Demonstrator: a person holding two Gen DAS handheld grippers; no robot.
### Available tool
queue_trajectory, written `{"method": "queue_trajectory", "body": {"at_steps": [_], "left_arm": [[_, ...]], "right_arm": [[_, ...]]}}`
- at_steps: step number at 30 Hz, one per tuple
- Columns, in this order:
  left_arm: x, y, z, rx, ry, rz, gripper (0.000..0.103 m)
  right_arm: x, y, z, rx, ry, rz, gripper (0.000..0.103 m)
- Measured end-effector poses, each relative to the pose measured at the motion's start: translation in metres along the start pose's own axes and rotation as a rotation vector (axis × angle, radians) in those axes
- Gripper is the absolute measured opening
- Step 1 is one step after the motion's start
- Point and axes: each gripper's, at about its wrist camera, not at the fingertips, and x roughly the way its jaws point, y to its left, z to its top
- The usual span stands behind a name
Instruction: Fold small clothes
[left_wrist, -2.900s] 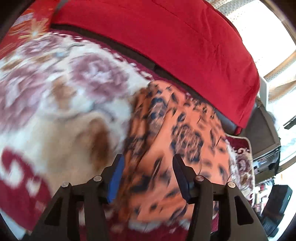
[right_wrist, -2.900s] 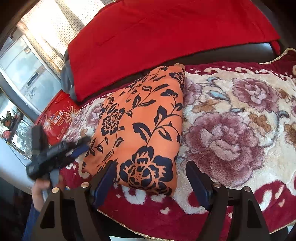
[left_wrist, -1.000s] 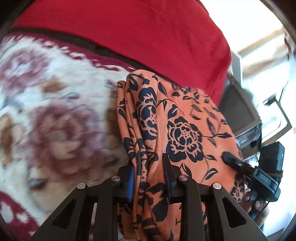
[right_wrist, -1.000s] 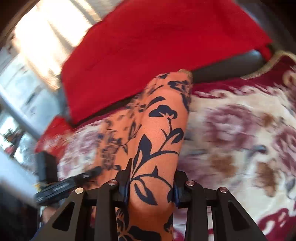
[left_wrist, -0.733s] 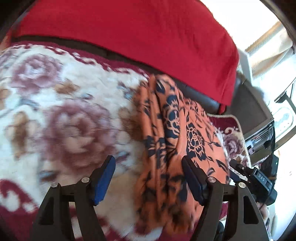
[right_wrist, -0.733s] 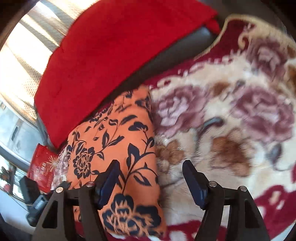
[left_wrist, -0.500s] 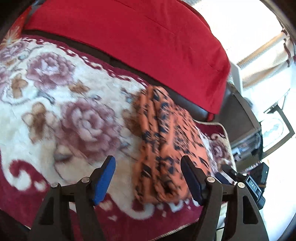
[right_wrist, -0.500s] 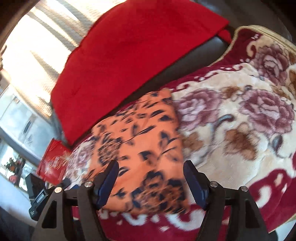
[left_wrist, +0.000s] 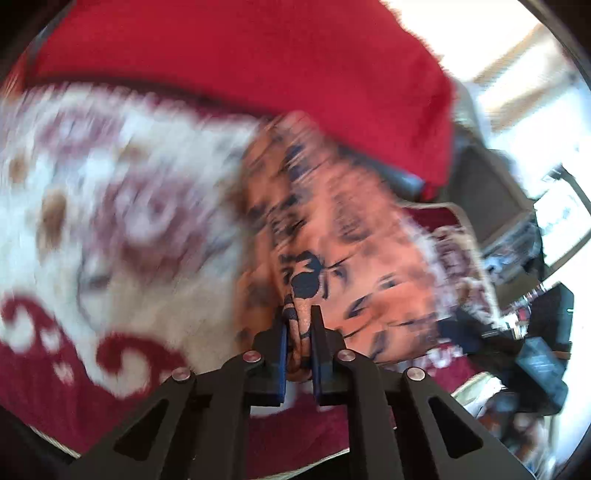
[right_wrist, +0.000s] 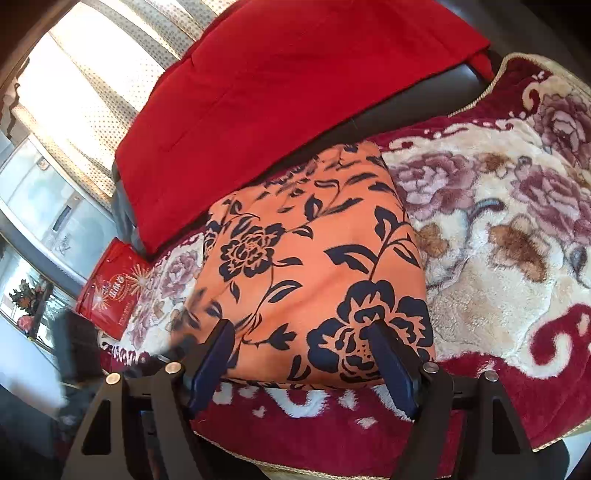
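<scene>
While the left gripper (left_wrist: 298, 325) pinches a fold of the orange cloth (right_wrist: 317, 266), jaws clamped tight, everything blurs. Right gripper (right_wrist: 303, 354) hangs wide open over the cloth's near edge on the blanket (right_wrist: 517, 280).

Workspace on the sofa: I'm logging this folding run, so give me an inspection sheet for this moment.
Surface: floral plush blanket, cream and maroon.
Job's things: orange floral garment, folded, lying on the blanket.
Clutter: red printed bag at the blanket's left end.
Grippers: left gripper jaws shut on a pinch of the garment; right gripper jaws open above its near edge.
Cables: nothing seen.
Surroundings: red cover on the backrest, curtained window behind.
</scene>
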Motion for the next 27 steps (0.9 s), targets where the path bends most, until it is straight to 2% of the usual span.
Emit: {"method": "queue_trajectory", "body": {"at_steps": [1,2,4,6,8,10,14,18,19,20,21,24,25,26,27], "left_arm": [[0.007,0.010,-0.003,-0.034,0.022,-0.012,0.013],[0.005,0.014,-0.004,-0.056,0.011,-0.035,0.015],[-0.005,0.011,0.003,-0.067,0.002,-0.075,0.027],[-0.017,0.005,0.016,-0.044,-0.026,-0.089,0.056],[-0.027,0.003,0.032,-0.030,-0.101,-0.070,0.068],[-0.019,0.008,0.054,-0.049,-0.099,-0.065,0.068],[0.022,0.014,0.102,-0.079,-0.008,-0.070,0.068],[0.066,0.016,0.140,-0.102,0.041,-0.039,0.068],[0.071,0.016,0.145,-0.115,0.047,-0.052,0.065],[0.074,0.014,0.150,-0.107,0.045,-0.078,0.033],[0.071,0.005,0.155,-0.053,0.039,-0.082,0.019],[0.047,-0.025,0.147,0.140,-0.092,-0.160,0.018],[0.056,-0.023,0.146,0.152,-0.081,-0.118,0.018],[0.080,-0.004,0.146,0.071,0.005,-0.037,0.019],[0.090,0.011,0.147,-0.003,0.037,-0.062,0.022]], "right_arm": [[0.003,-0.002,0.000,0.012,0.010,0.008,0.078],[0.005,-0.003,0.001,0.017,0.020,0.013,0.078],[0.006,-0.003,0.002,0.002,0.015,0.014,0.082],[0.008,-0.004,0.004,-0.005,0.019,0.019,0.084],[0.010,-0.004,0.008,0.000,0.015,0.023,0.084],[0.010,-0.004,0.012,0.005,0.005,0.031,0.084],[0.013,-0.005,0.017,0.009,-0.001,0.045,0.084],[0.015,-0.010,0.019,0.021,0.002,0.056,0.084],[0.015,-0.011,0.019,0.024,0.001,0.061,0.084],[0.015,-0.011,0.019,0.024,0.001,0.066,0.084],[0.015,-0.011,0.019,0.022,0.001,0.068,0.084],[0.016,-0.009,0.018,-0.003,0.000,0.057,0.084],[0.018,-0.009,0.017,-0.007,0.000,0.052,0.084],[0.020,-0.011,0.017,-0.004,0.006,0.056,0.084],[0.021,-0.011,0.016,-0.002,0.012,0.068,0.084]]}}
